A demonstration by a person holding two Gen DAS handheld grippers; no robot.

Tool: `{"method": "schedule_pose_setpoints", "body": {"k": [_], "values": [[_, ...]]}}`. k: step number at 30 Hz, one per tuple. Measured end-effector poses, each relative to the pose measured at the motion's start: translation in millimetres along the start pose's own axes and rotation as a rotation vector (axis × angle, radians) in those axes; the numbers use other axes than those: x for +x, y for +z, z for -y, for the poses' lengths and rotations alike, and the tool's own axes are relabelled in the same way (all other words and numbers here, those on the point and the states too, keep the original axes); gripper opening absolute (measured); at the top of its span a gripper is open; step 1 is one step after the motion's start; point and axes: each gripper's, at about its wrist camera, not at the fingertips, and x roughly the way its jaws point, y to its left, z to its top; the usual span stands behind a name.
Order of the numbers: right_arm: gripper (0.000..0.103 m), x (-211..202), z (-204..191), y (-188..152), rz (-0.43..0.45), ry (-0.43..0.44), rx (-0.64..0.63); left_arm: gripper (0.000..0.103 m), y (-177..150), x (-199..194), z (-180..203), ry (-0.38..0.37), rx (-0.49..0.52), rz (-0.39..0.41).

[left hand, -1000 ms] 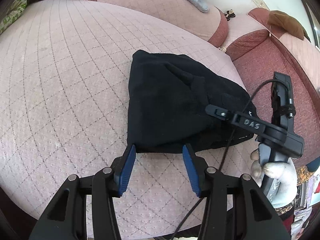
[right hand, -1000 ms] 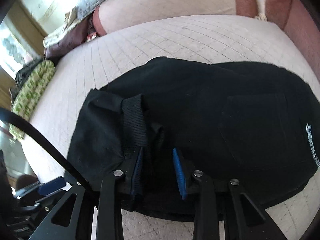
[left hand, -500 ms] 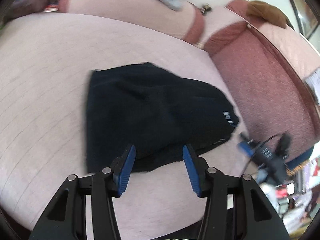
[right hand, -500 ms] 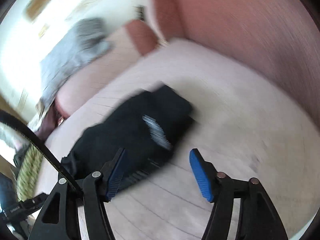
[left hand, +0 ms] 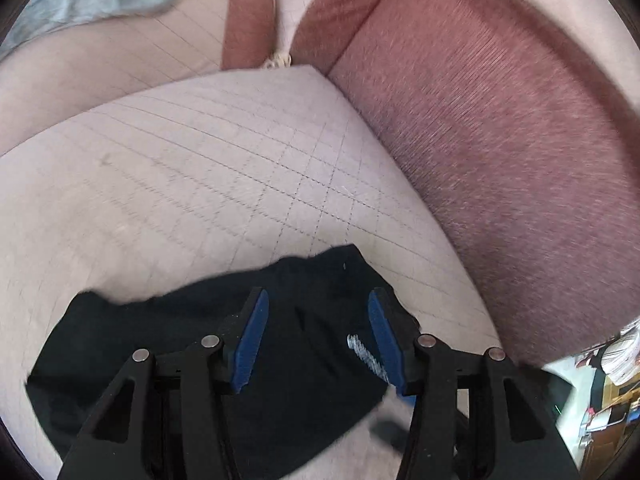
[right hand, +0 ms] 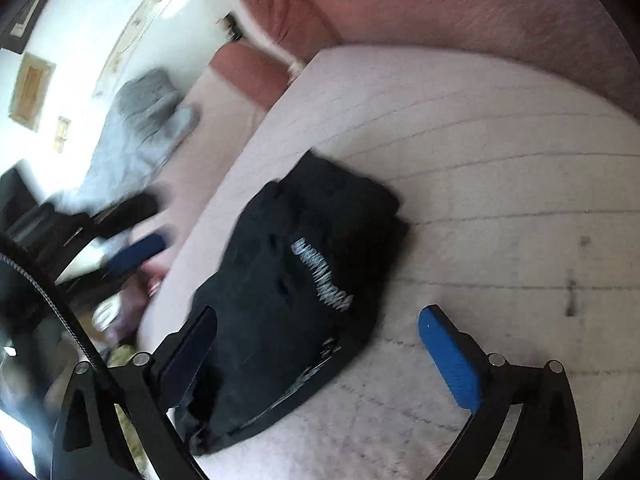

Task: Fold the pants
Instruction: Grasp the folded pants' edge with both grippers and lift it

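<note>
The black pants (left hand: pixel 192 344) lie folded into a compact bundle on the quilted pink sofa seat (left hand: pixel 224 168). A white logo shows on the top layer (right hand: pixel 322 276). My left gripper (left hand: pixel 316 324) is open, its blue pads hovering over the bundle's right part, holding nothing. My right gripper (right hand: pixel 320 344) is wide open above the bundle (right hand: pixel 288 280) and empty. In the right wrist view the left gripper (right hand: pixel 136 252) shows blurred at the left, beyond the pants.
The dark red sofa armrest (left hand: pixel 500 160) rises on the right and the backrest (left hand: pixel 100 64) behind. A grey garment (right hand: pixel 140 136) lies on the backrest. Room clutter (left hand: pixel 608 392) stands beyond the seat's edge.
My right gripper let go of the pants, opened wide and pulled back. My left gripper moved forward and now hovers over the bundle. Both views swung towards the armrest.
</note>
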Motion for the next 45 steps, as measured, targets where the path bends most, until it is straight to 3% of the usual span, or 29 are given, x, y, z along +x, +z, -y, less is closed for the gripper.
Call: {"method": "schedule_pose_setpoints", "body": {"k": [2,10,13,14,16,17,18,19,22,33,40,45], "values": [[0.099,1,1,0,-0.010,0.039,0.004,0.051,11,21,4,0.022,0.020,-0.022],[0.098,23,-15,-2,-0.018,0.005,-0.096,0.051,32,92,24,0.025,0.126,-0.148],[0.095,35,-21,0,-0.019,-0.020,-0.137,0.051,33,115,32,0.067,0.202,-0.204],[0.090,37,-22,0,-0.018,-0.028,-0.145,0.052,32,120,33,0.074,0.214,-0.221],[0.067,38,-22,0,-0.007,-0.039,-0.148,0.054,31,125,37,0.082,0.248,-0.247],[0.041,41,-15,2,-0.018,-0.036,-0.115,0.053,29,126,42,0.100,0.290,-0.260],[0.029,42,-9,4,-0.028,-0.023,-0.077,0.038,28,124,46,0.109,0.316,-0.263],[0.028,42,-1,5,-0.034,0.008,-0.021,0.021,26,119,50,0.130,0.348,-0.248],[0.024,39,-6,5,-0.025,0.012,-0.008,0.015,20,90,55,0.123,0.382,-0.183],[0.022,7,-72,-24,0.055,0.048,-0.159,0.014,-5,-48,1,0.035,0.239,0.031],[0.022,32,-147,-75,0.000,0.055,-0.380,0.014,-54,-110,-93,0.020,0.035,0.132],[0.023,71,-183,-123,-0.108,0.025,-0.538,0.015,-98,-111,-182,-0.023,-0.196,0.151]]}}
